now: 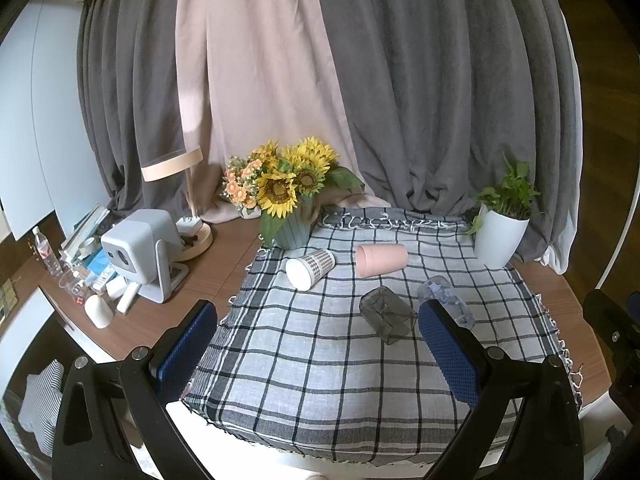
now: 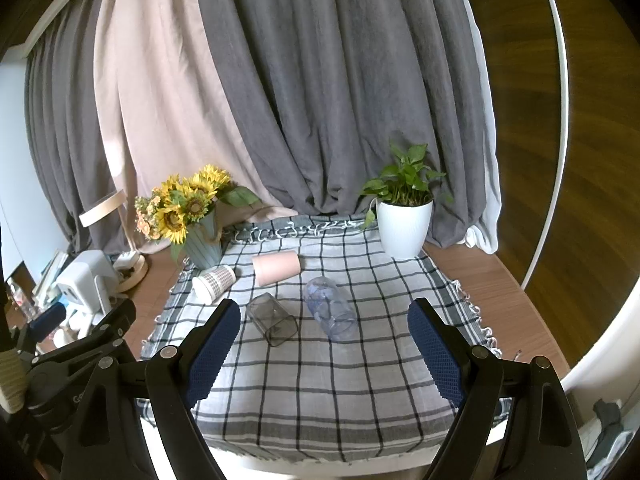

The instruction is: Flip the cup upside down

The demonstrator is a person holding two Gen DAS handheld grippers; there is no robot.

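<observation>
Blue-padded fingers [image 1: 448, 352] of the left hand-held gripper [image 1: 316, 344] are seen spread wide above the near part of a checked cloth [image 1: 320, 380], with nothing held between them; the right hand-held gripper [image 2: 324, 344] is likewise held spread and empty over the same cloth. Four cups are found lying on their sides on the cloth, which is laid over a wooden bench [image 1: 208, 280]. A smoky grey square cup [image 1: 387, 314] is seen nearest the grippers, its open mouth turned toward the cameras. Just beside it on the right, a clear bluish cup [image 2: 330, 308] is laid, its mouth also facing the near side. Farther back, a pink cup [image 1: 382, 260] is laid crosswise, and to its left a houndstooth paper cup [image 1: 310, 268] is shown with its white end toward the camera. None of the cups is touched by either gripper. Behind the cups, a vase of sunflowers [image 1: 286, 188] is placed at the cloth's far left corner and a potted green plant [image 2: 404, 220] in a white pot at its far right. A small white device [image 1: 140, 252] and a lamp [image 1: 176, 168] are placed on the bench to the left. Grey and beige curtains [image 1: 400, 80] are hung behind.
</observation>
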